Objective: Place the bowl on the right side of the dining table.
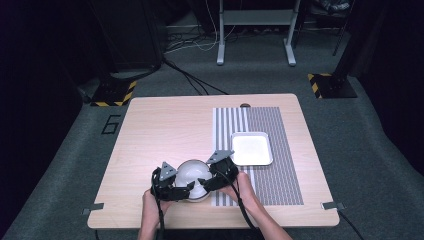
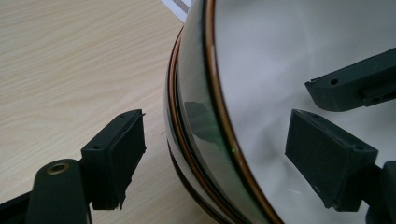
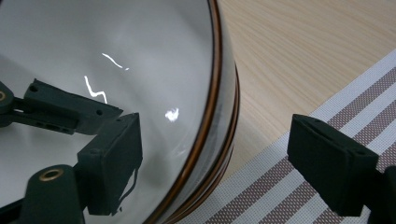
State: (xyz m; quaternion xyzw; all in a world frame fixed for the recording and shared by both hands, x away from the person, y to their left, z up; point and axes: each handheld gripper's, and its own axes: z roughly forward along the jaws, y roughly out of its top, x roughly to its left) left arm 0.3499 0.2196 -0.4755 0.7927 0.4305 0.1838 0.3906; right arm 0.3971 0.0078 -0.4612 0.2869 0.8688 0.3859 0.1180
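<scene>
A white bowl with a thin brown rim stands near the front middle of the wooden table. My left gripper straddles the bowl's left rim. In the left gripper view, the bowl has one pad outside its wall and one inside, each with a gap, so the left gripper is open. My right gripper straddles the right rim the same way. The right gripper view shows the bowl with the right gripper open around its wall, pads clear of it.
A white square tray lies on a grey striped placemat just right of and behind the bowl. The bowl's right side sits at the placemat's edge. The person's hands come in over the table's front edge.
</scene>
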